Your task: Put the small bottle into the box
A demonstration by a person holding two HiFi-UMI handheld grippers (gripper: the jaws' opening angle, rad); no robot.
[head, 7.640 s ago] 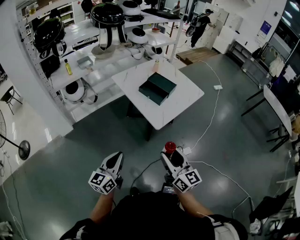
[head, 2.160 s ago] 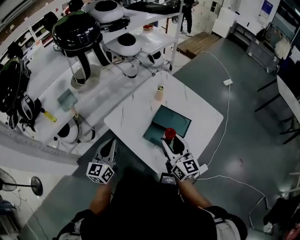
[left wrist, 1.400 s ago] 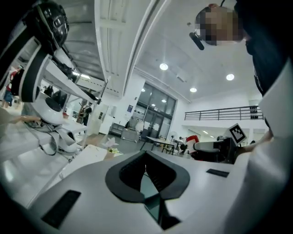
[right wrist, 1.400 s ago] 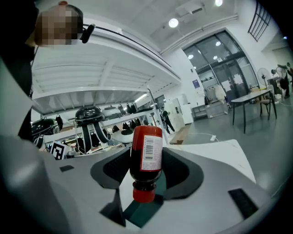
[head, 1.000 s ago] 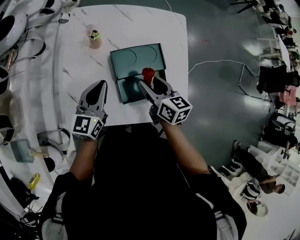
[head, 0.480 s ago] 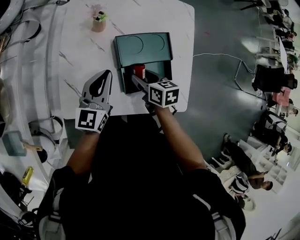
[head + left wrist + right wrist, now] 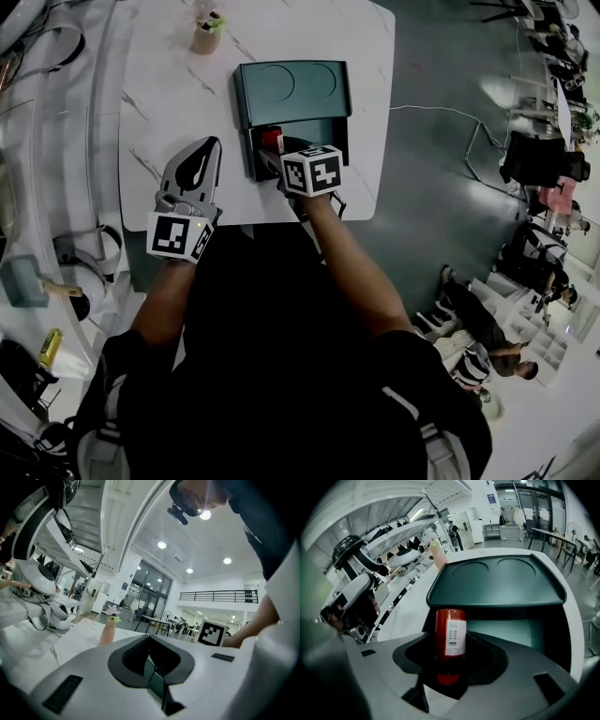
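Right claw (image 7: 450,665) is clamped on the bottle (image 7: 451,637), jaws pinching its lower end, and the red body with its white label stands upright between them. In the head view the bottle hangs right at the near edge of the box (image 7: 330,141), at 12 o'clock from the marker cube, over the dark open compartment. The lid (image 7: 292,92) is thrown back flat toward 12 o'clock, with two round recesses showing on its inner face. So the carry looks done and the aim looks good. I cannot tell whether the bottle's base touches the box floor or hangs above it.

Left claw (image 7: 152,677) has its jaws pressed together on nothing. It rests over the white surface (image 7: 164,103) at 9 o'clock from the box, just beside it, taking no part. A little vase (image 7: 208,33) sits well apart at 11 o'clock, out of the way.

What's left, by my reading: set the bottle down inside, let the jaws part, and pull the right claw back without tipping the bottle over.
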